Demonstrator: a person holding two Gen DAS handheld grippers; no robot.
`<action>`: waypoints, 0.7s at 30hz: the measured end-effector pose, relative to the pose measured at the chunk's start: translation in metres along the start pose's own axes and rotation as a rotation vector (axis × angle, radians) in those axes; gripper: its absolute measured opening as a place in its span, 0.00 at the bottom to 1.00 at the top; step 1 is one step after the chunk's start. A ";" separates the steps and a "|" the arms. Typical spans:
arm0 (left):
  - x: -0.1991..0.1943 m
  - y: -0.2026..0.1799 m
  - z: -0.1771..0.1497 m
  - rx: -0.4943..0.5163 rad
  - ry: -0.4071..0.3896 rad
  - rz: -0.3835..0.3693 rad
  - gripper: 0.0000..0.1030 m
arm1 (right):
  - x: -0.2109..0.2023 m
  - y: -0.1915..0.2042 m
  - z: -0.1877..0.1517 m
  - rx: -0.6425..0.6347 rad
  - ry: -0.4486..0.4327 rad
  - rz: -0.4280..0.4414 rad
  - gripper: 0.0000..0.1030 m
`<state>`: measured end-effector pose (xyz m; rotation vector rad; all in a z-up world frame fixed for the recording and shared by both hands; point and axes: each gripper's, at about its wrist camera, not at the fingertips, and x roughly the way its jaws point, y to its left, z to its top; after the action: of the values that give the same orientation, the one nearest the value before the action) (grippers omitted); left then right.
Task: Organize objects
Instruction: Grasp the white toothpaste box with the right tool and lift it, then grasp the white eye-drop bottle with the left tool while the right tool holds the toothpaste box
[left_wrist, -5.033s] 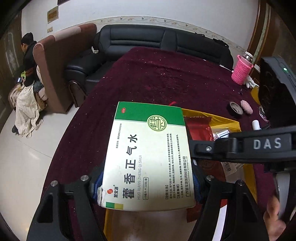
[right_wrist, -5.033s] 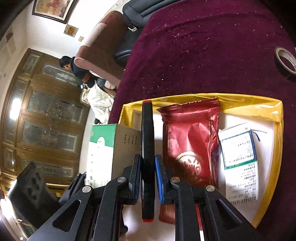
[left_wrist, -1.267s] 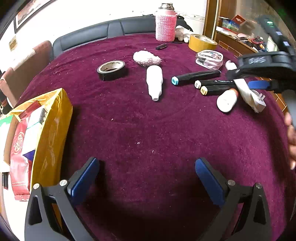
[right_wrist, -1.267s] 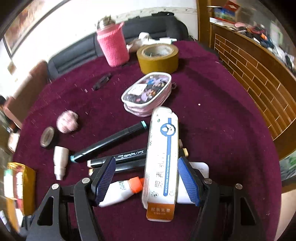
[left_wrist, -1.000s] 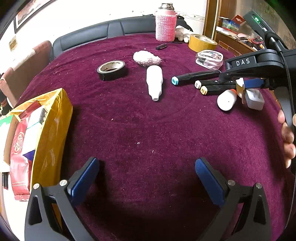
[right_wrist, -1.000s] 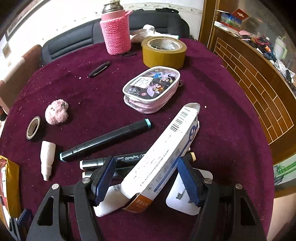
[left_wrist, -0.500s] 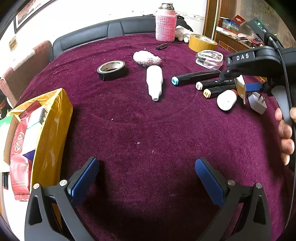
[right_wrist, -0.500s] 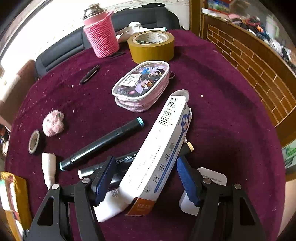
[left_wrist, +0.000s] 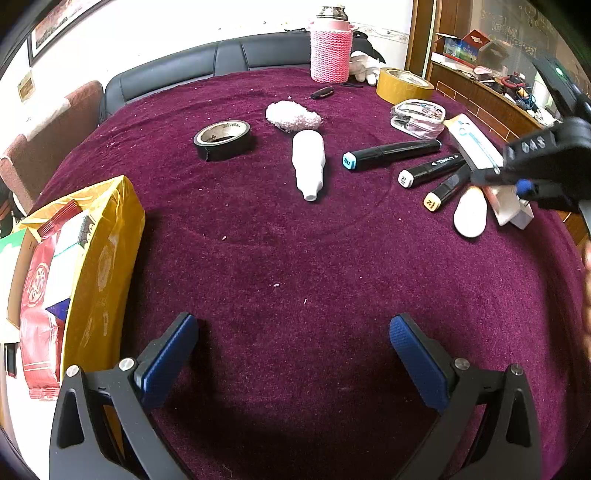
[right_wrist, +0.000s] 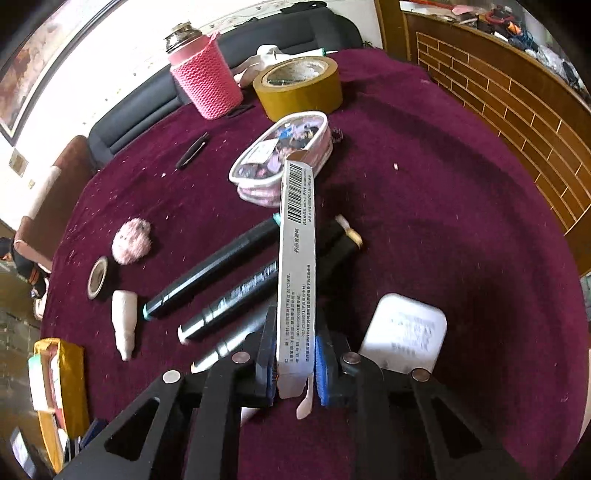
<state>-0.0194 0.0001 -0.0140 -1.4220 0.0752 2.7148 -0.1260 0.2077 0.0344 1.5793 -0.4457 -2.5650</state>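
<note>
Right wrist: fingers (right_wrist: 295, 363) clamp one carton (right_wrist: 297, 266); three markers (right_wrist: 210, 271); left gripper (left_wrist: 291, 358) wide, empty.

Both views are evenly daylit and show strong fisheye curvature, with black vignetting at the corners. The white wall (left_wrist: 155, 40) at the far side is overexposed. Dark shadow pools on the maroon tablecloth (left_wrist: 295, 266) near the lens. The white charger (right_wrist: 404, 332) shows motion blur.
</note>
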 end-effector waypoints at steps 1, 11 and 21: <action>0.000 -0.001 0.000 0.000 0.000 0.002 1.00 | 0.000 -0.003 -0.002 0.006 0.006 0.014 0.17; -0.003 0.003 -0.002 0.001 0.031 -0.006 1.00 | 0.004 -0.014 -0.003 0.046 0.001 0.055 0.18; -0.005 0.002 -0.006 -0.009 0.027 -0.001 1.00 | 0.009 -0.013 0.005 0.080 -0.029 0.041 0.17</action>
<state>-0.0123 -0.0029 -0.0134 -1.4603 0.0639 2.6992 -0.1337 0.2190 0.0253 1.5427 -0.5843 -2.5728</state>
